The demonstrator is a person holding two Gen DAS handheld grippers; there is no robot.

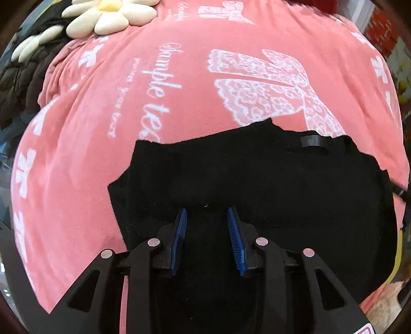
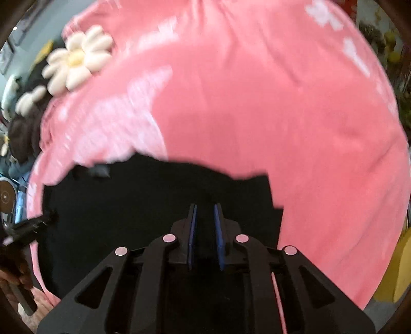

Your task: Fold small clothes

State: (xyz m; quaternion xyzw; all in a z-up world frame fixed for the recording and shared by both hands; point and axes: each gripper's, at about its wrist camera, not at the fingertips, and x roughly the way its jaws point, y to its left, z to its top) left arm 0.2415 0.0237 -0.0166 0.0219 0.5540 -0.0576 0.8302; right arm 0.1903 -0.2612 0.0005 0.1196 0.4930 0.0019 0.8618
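Observation:
A small black garment lies flat on a pink blanket printed with white lace bows and lettering. A grey tag sits near the garment's far edge. My left gripper hovers over the garment's near part, open, its blue pads well apart and nothing pinched between them. In the right wrist view the same black garment fills the lower left. My right gripper is over its right part with only a narrow gap between the pads. I see no cloth gripped there. The picture is blurred.
A cream daisy-shaped cushion rests at the blanket's far left, beside a dark chunky knit throw. The other gripper and a hand show at the left edge. A yellow object lies beyond the blanket on the right.

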